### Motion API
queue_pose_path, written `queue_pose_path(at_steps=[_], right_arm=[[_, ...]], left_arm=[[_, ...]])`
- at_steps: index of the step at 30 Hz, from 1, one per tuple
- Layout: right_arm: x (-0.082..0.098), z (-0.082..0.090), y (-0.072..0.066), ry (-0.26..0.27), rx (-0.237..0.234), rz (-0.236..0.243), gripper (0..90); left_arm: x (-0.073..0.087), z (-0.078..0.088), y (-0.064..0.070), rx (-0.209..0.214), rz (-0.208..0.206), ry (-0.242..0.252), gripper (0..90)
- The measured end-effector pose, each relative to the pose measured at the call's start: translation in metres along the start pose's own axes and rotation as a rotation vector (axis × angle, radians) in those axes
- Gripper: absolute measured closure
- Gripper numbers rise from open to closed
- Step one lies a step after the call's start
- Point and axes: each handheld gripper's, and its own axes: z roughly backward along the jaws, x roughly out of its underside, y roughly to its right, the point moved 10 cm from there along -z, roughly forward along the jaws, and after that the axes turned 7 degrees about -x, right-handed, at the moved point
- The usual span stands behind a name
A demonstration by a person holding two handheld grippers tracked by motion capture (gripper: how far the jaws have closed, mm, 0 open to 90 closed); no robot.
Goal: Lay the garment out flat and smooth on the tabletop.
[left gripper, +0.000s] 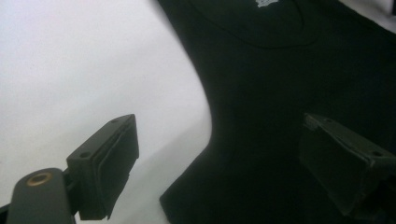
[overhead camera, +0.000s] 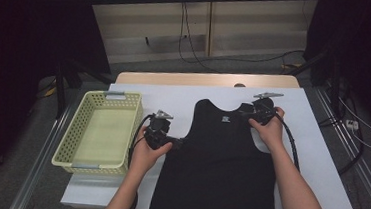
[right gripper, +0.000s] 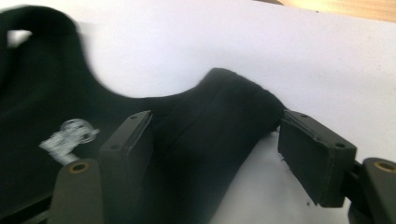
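A black sleeveless top (overhead camera: 219, 162) lies flat on the white table cover (overhead camera: 314, 160), neck to the far side, with a small white label (overhead camera: 226, 118) inside the collar. My left gripper (overhead camera: 179, 143) rests at the top's left side under the armhole. In the left gripper view it (left gripper: 217, 126) stands open, and the edge of the top (left gripper: 289, 70) lies between its jaws. My right gripper (overhead camera: 249, 113) is at the right shoulder strap. In the right gripper view it (right gripper: 215, 116) is open around the strap (right gripper: 205, 126), with the right pad (right gripper: 313, 158) apart from the cloth.
A pale yellow plastic basket (overhead camera: 64, 147) with nothing in it stands at the table's left. Bare white cover lies right of the top and behind it, up to the wooden table edge (overhead camera: 205, 79). Cables run over the floor beyond.
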Motion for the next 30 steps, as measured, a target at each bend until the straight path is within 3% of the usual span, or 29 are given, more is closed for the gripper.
queue_pose_path(at_steps=[2, 3, 4, 6, 7, 12, 16, 21, 24, 30], right_arm=[[0.000, -0.006, 0.001, 0.000, 0.017, -0.026, 32.2], [-0.001, -0.007, 0.001, 0.001, 0.023, -0.011, 37.0], [-0.002, -0.008, -0.001, 0.000, 0.021, 0.002, 48.3], [-0.004, -0.009, -0.013, -0.004, -0.047, -0.008, 75.1], [-0.004, -0.010, -0.017, 0.000, -0.092, -0.027, 82.9], [-0.005, -0.004, -0.025, 0.010, -0.120, -0.028, 85.6], [-0.011, 0.010, -0.036, 0.049, -0.186, -0.014, 85.9], [-0.018, 0.032, -0.051, 0.105, -0.264, -0.003, 85.9], [-0.018, 0.043, -0.058, 0.113, -0.277, 0.036, 85.9], [-0.011, 0.055, -0.074, 0.127, -0.323, 0.068, 85.8]], left_arm=[[0.000, 0.001, 0.001, -0.003, -0.002, -0.001, 13.1], [0.000, 0.002, 0.001, 0.003, -0.004, -0.004, 13.1], [0.000, 0.001, 0.001, -0.003, -0.003, 0.000, 13.2], [0.001, 0.001, 0.002, -0.004, -0.002, 0.000, 13.1], [0.001, 0.001, 0.002, -0.005, -0.005, -0.001, 13.1], [0.001, 0.004, 0.003, -0.002, -0.004, 0.006, 13.1], [-0.003, 0.008, 0.001, -0.006, 0.003, 0.029, 13.2], [-0.003, 0.010, -0.002, 0.001, 0.006, 0.022, 13.2], [-0.003, 0.009, -0.004, -0.008, 0.018, 0.027, 13.2], [-0.006, 0.007, -0.005, 0.006, 0.020, 0.022, 13.1]])
